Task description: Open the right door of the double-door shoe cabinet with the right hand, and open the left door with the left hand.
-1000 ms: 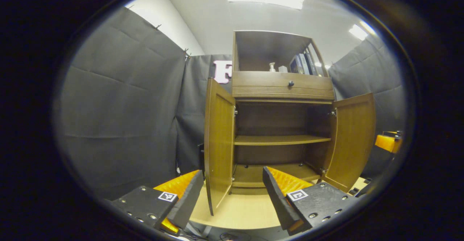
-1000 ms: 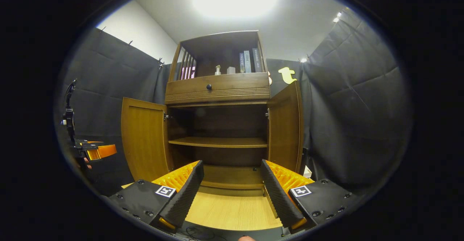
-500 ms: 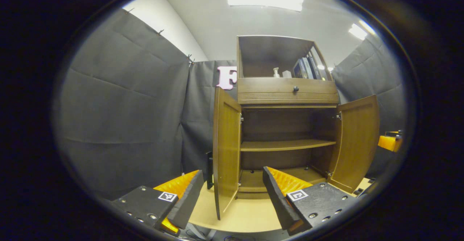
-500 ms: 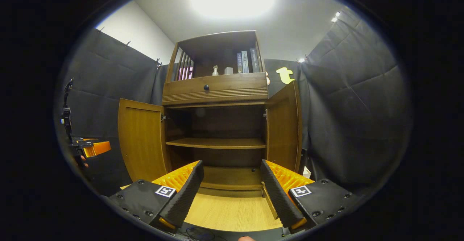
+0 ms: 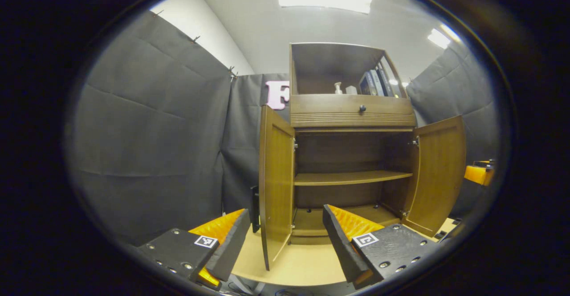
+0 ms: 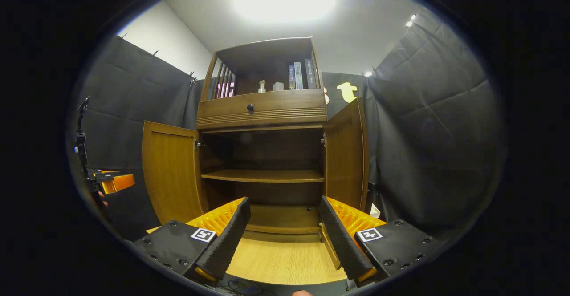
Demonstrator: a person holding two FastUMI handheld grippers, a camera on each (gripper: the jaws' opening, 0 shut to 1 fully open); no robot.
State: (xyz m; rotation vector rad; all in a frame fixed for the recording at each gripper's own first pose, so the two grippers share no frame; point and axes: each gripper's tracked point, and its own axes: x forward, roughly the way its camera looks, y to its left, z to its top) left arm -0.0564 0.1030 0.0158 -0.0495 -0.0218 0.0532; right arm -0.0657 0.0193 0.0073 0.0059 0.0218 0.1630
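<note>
Both doors of the shoe cabinet (image 6: 262, 153) stand open, grippers drawn back.

In the left gripper view, the left gripper (image 5: 285, 242) sits wide and empty at 6 o'clock, with the left door (image 5: 276, 189) edge-on at 12 o'clock from it. In the right gripper view, the right gripper (image 6: 285, 238) is also wide, holding nothing, the right door (image 6: 347, 153) at 1 o'clock. Over the last 1 second both views have pulled slightly away while the doors stayed put, so the task looks complete. The 2 shelves (image 6: 262, 176) are bare; the worktop (image 6: 285, 260) lies below.
</note>
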